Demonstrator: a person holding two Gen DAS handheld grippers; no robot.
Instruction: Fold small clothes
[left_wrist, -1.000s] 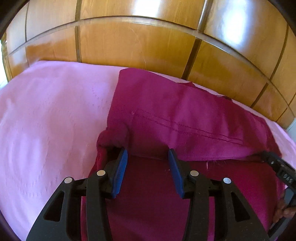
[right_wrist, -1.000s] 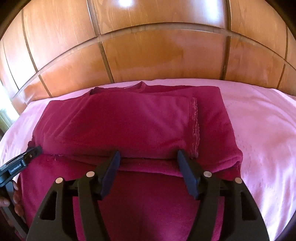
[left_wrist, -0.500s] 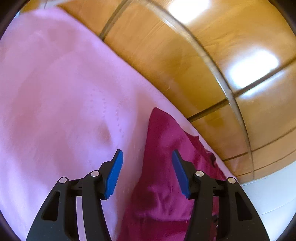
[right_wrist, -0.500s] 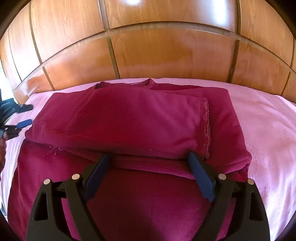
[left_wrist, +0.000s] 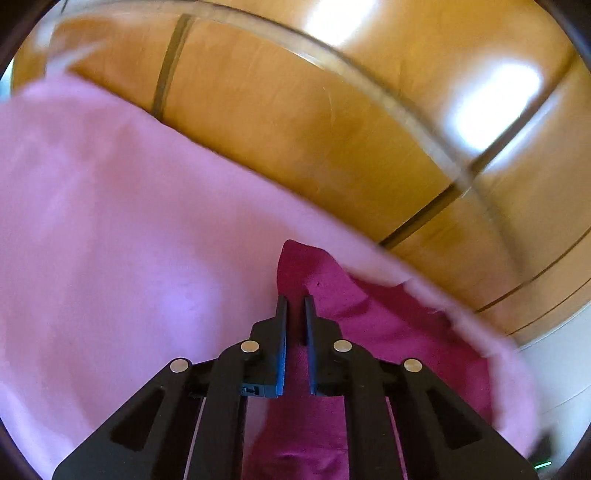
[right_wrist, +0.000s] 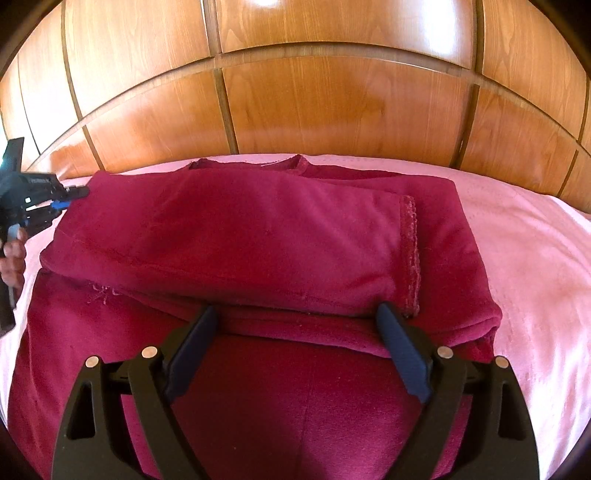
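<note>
Folding step: pinching the far left corner of the dark red garment (right_wrist: 236, 236), which lies partly folded on the pink bedsheet (right_wrist: 535, 258), just in front of the wooden headboard (right_wrist: 332, 103).
Left gripper (left_wrist: 294, 301): jaws have just been closing and now stand nearly together, with a thin edge of the garment's corner between them; it looks clamped on the cloth, though blur makes the contact hard to confirm.
Right gripper (right_wrist: 297, 312): jaws have just been opening and now stand wide apart at the garment's near fold, holding nothing.
Doing it well: judged from here, lift the pinched corner low and carry it across the garment toward the right edge, keeping both layers caught and the fold line straight.
Risk: only one layer caught, so the fold sags.
Counts: one garment; two grippers; one bedsheet; one headboard; one hand (right_wrist: 13, 258) showing, left of the garment.
</note>
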